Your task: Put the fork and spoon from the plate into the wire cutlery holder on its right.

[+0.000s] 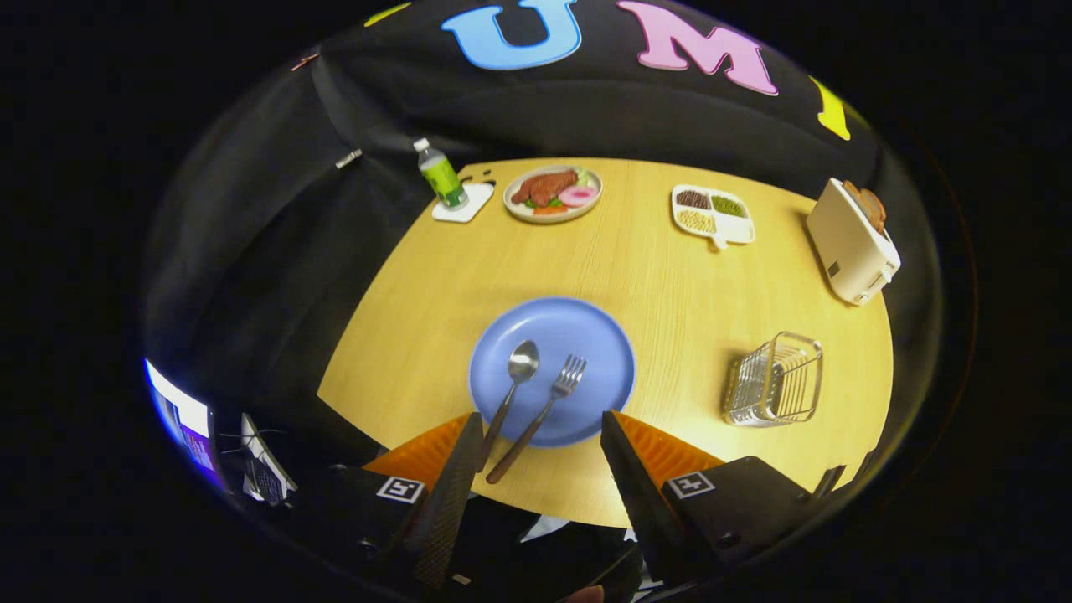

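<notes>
Tongs hover spread above plate, holding nothing.

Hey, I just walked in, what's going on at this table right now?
A person is holding a handheld gripper over a wooden table, its fingers open and holding nothing. Just ahead of them sits a blue plate with a spoon and a fork lying side by side, handles pointing back toward the fingers. The wire cutlery holder stands to the plate's right with no cutlery in it, so neither piece has been moved yet.
</notes>
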